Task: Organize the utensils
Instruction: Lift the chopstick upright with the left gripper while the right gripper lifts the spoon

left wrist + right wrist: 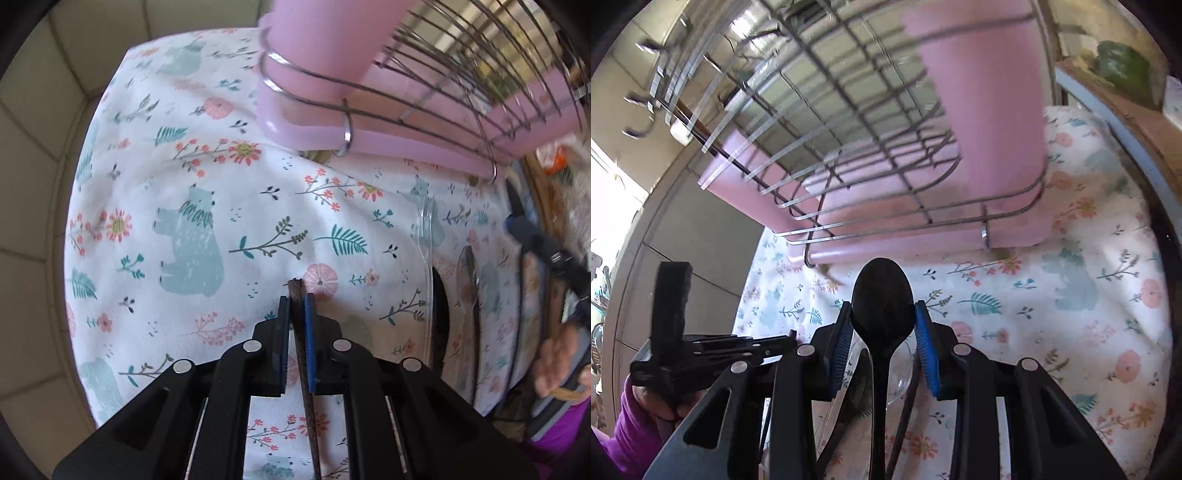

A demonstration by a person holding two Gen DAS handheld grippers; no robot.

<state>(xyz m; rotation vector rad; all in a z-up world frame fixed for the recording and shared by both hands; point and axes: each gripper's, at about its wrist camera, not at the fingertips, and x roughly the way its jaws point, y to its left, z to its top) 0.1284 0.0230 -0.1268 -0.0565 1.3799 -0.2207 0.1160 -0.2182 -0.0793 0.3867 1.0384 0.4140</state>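
Left wrist view shows the left gripper closed on a dark brown stick-like utensil, above the floral cloth, with the wire rack on its pink tray ahead. Right wrist view shows the right gripper holding a black spoon, bowl forward, between its blue pads, near the front of the rack. Clear plastic cutlery lies on the cloth at right.
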